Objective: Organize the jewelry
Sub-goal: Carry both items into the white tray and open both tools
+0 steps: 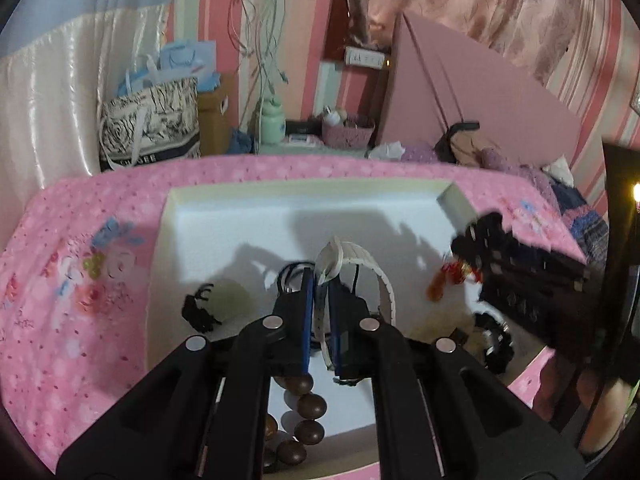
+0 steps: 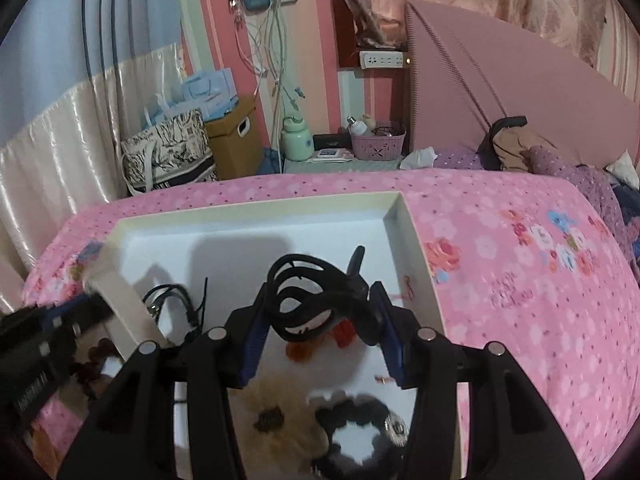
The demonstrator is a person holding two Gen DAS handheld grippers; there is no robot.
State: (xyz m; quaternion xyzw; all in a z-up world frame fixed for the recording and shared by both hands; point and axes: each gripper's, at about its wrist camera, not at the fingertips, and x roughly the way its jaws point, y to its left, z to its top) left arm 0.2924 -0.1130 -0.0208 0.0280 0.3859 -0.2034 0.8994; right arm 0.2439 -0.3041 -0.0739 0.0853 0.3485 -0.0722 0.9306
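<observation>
L gripper (image 1: pixel 320 300) is clenching a white strap (image 1: pixel 386 276), lifting it over the white tray (image 1: pixel 240 216) on the bed. R gripper (image 2: pixel 320 308) is gripping a black cord bundle (image 2: pixel 308 300) w/ jaws closed round it, above same tray.

Dim, hard shadows, motion blur, fisheye-warped edges.

Pink floral bedspread (image 2: pixel 520 240), lilac basket (image 2: pixel 378 146), green bottle (image 2: pixel 297 139), cardboard box (image 2: pixel 234 140)

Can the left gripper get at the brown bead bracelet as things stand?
Probably not right now: the left gripper is shut on the white watch strap, so its fingers are occupied. The brown bead bracelet lies uncovered in the white tray just beneath it.
</observation>
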